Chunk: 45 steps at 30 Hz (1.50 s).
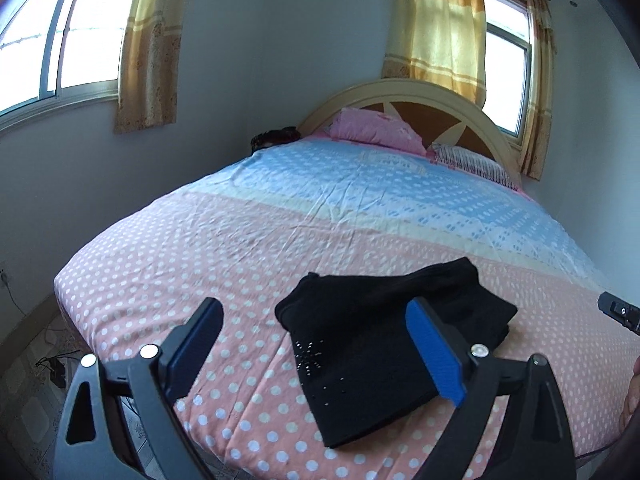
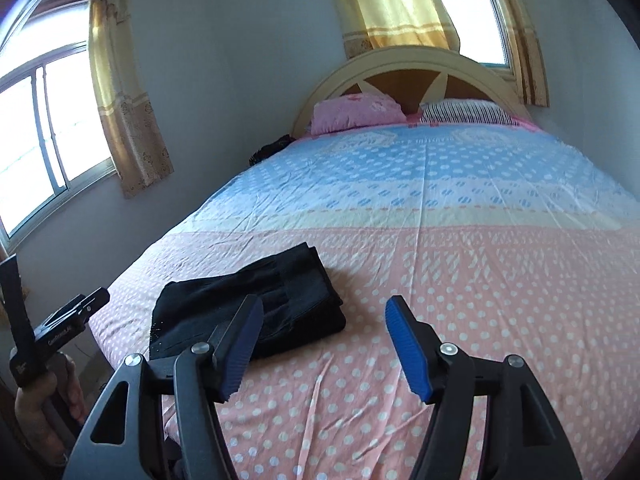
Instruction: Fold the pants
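Black pants (image 1: 384,344) lie folded into a compact bundle on the pink polka-dot end of the bed (image 1: 240,240); small studs show on the near panel. They also show in the right wrist view (image 2: 256,308), left of centre. My left gripper (image 1: 316,320) is open and empty, held above the near edge of the bed, with its right finger over the bundle. My right gripper (image 2: 324,320) is open and empty, just right of the bundle. The left gripper's body, held in a hand, shows at the left edge of the right wrist view (image 2: 60,328).
The bed sheet (image 2: 440,208) turns blue toward the arched headboard (image 2: 400,76). A pink pillow (image 2: 356,112) and a striped pillow (image 2: 464,112) lie at the head. A dark item (image 1: 276,138) sits at the bed's far left corner. Curtained windows, wall on the left, cables on the floor (image 1: 52,364).
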Available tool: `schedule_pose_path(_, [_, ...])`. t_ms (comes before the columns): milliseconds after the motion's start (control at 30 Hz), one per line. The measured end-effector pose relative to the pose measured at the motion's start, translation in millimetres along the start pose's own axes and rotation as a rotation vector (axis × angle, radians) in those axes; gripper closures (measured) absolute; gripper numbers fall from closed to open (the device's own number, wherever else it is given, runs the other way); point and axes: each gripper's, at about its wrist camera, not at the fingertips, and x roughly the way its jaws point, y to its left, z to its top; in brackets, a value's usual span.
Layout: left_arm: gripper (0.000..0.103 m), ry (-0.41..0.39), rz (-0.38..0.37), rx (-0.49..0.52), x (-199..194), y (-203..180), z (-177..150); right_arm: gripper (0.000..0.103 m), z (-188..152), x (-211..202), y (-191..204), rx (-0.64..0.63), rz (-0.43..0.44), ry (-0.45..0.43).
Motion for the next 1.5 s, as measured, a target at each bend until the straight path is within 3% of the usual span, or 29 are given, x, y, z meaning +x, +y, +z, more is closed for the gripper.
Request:
schedule_pose_path(200, [0.003, -0.087, -0.045, 0.007, -32, -14, 10, 0.036, -3, -41, 23, -0.064, -0.012, -0.081])
schedule_pose_path(400, [0.001, -0.139, -0.051, 0.038, -49, -23, 14, 0.035, -10, -53, 31, -0.079, -0.002, -0.095])
schedule_pose_path(1500, [0.0, -0.13, -0.046, 0.061, -47, -32, 5, 0.035, -16, -57, 32, -0.1, -0.001, -0.106])
